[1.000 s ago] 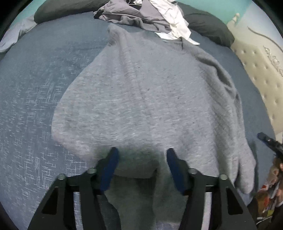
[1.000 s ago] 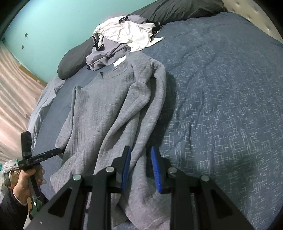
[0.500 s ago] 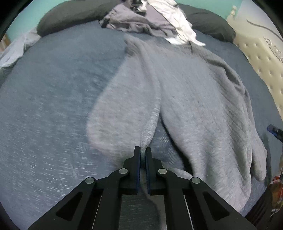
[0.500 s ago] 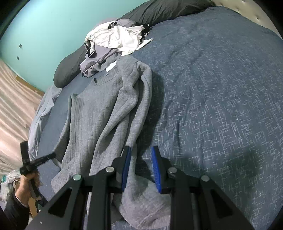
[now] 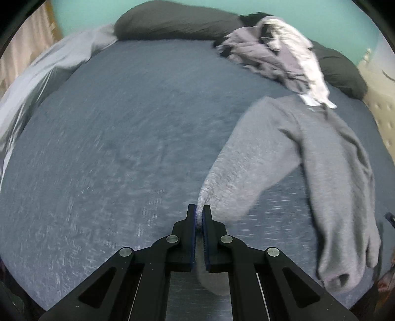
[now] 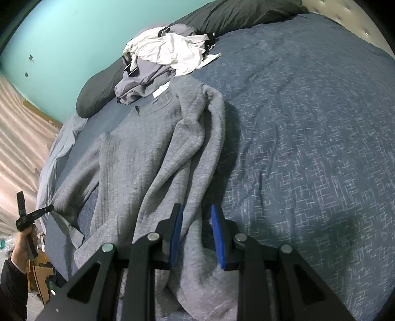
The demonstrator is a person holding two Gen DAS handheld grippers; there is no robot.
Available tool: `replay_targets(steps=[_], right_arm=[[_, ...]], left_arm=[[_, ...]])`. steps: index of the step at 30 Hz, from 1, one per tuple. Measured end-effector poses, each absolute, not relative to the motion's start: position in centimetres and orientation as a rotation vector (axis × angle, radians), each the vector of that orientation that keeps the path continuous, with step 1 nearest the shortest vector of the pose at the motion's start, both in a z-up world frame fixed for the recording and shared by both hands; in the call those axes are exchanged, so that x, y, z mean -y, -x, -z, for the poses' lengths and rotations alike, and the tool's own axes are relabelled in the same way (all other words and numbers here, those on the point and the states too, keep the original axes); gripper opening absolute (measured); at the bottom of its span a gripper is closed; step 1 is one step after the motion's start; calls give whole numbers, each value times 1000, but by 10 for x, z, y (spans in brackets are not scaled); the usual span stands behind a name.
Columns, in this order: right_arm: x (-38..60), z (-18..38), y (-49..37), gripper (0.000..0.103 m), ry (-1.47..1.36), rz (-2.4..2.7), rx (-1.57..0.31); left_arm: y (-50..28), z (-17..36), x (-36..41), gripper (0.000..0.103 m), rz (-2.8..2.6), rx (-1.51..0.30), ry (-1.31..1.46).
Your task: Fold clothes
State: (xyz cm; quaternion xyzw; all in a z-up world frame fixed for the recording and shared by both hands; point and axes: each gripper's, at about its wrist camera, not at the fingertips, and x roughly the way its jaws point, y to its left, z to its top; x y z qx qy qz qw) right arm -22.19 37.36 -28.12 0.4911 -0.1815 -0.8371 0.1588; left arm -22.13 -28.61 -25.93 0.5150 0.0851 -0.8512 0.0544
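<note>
The grey knitted sweater point(image 6: 148, 158) lies lengthwise on the dark blue patterned bedspread point(image 6: 308, 148), its ribbed collar toward the head of the bed and its hem at the foot edge, nearest the grippers. The left gripper point(image 5: 199, 217) has its fingers pressed together on the end of one sleeve point(image 5: 244, 168), which runs taut and raised from the shoulder out toward the bed's left side. The right gripper point(image 6: 196, 222) hovers low over the hem with its blue-padded fingers apart, cloth between them but not pinched. The other sleeve point(image 6: 212, 138) is bunched in thick ridges along the body's right side.

To do this well, I judge the sleeve should travel in one smooth arc and be laid flat where it is wanted — drawn out straight or across the chest, and one moment fits either — without dragging the body askew. The loose knit stretches, so a gentle pull is safer than a tug. The right gripper could steady the hem, or take it, once the ridged side is smoothed.

The bedspread is soft and slightly rumpled, so folds will not sit crisp. At the head edge a heap of white and lilac garments point(image 6: 163, 61) rests against dark grey pillows point(image 5: 172, 22), touching the collar. A pale quilted headboard point(image 5: 380, 108) — tufted — stands beyond a turquoise wall point(image 6: 74, 37), with a pinkish striped curtain point(image 6: 22, 148) to the left.
</note>
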Motion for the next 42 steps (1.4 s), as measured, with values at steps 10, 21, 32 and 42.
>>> replay_targets(steps=[10,21,32,42], right_arm=[[-361,271,222,24,-1416,2407,417],[-352,262,216,24,-1404,2414,407],[-341,248,201,24,-1360,2404,368],[-351,249,195,24,-1379,2410,367]], left_arm=[[232,295,319,14,2496,-349,-1625],[199,280,300,44,2519,-413,-1619],[182,316,216,58,2547,-294,-1794],[179,348,177,51,2546,167,-1855]])
